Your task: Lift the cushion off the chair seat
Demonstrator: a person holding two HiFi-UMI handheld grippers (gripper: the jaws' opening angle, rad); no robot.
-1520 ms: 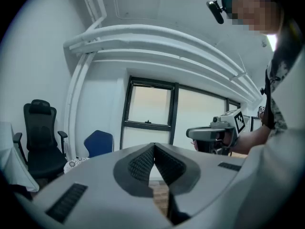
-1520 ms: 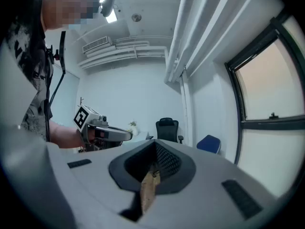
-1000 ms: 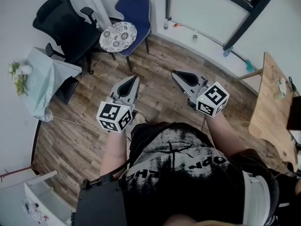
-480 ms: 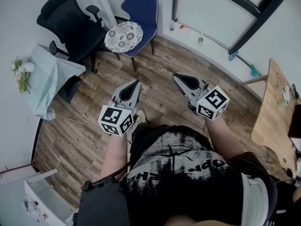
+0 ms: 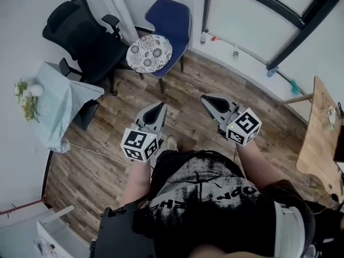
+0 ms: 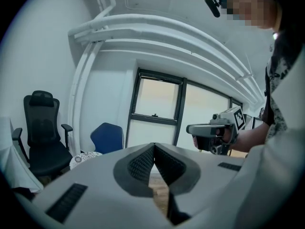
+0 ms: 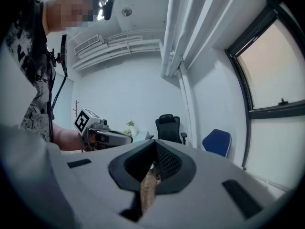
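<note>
Your left gripper (image 5: 159,106) and right gripper (image 5: 205,98) are both pressed together and empty, well apart from the round, flower-patterned cushion (image 5: 149,53) lying flat on the blue chair (image 5: 173,16).

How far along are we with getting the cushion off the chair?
Nothing done yet: the round white patterned cushion lies on the seat of the blue chair. In hand: nothing; the left gripper and right gripper are shut and empty, over the wooden floor, short of the chair. Left: reach it, open, grip the cushion and lift.
</note>
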